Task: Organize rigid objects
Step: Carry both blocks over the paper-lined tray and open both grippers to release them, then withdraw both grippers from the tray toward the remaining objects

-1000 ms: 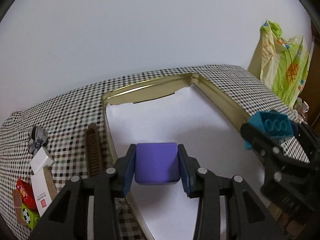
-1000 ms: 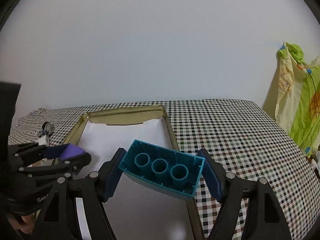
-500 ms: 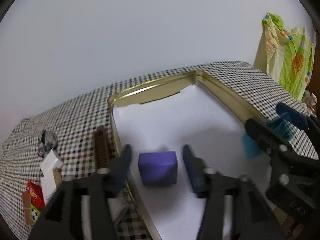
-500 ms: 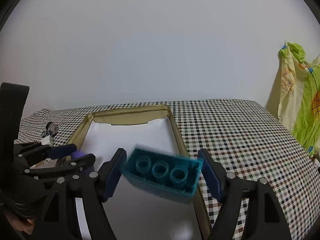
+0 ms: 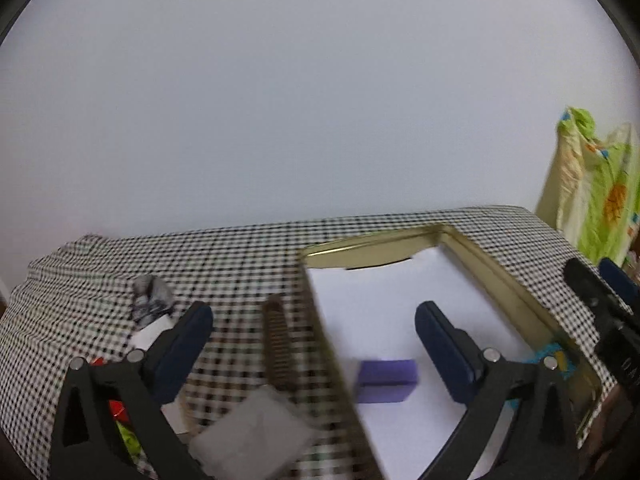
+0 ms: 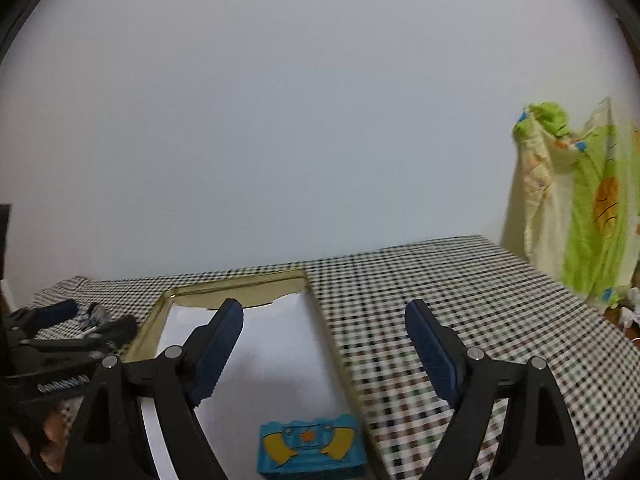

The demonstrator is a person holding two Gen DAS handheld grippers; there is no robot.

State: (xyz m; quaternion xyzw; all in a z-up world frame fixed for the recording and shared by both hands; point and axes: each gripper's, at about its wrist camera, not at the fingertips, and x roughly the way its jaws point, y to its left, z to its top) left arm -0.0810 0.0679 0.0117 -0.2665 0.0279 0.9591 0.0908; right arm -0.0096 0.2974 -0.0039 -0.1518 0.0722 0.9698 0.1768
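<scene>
A gold tray (image 5: 516,284) lined with white paper sits on the checked table. A purple block (image 5: 386,380) lies loose on the paper. My left gripper (image 5: 312,320) hangs above and behind it, its jaws opening wide, and neither pad touches the block. The teal brick (image 6: 310,446) lies in the tray's (image 6: 236,284) near right corner, yellow-printed side towards me. My right gripper (image 6: 324,314) is raised over it, jaws opening with nothing between them. In the left wrist view the teal brick (image 5: 554,356) peeks out behind my finger. Each gripper shows at the edge of the other's view.
Left of the tray lie a brown comb (image 5: 278,344), a blurred grey flat thing (image 5: 252,440), a crumpled grey item (image 5: 150,304) and small red and green boxes (image 5: 118,410). A green and yellow cloth (image 6: 580,208) hangs past the table's right end.
Both grippers let go: the purple block and the teal brick dropped from the pads onto the tray's paper. Both grippers opened wider and drew back and up; the left view swung left.
</scene>
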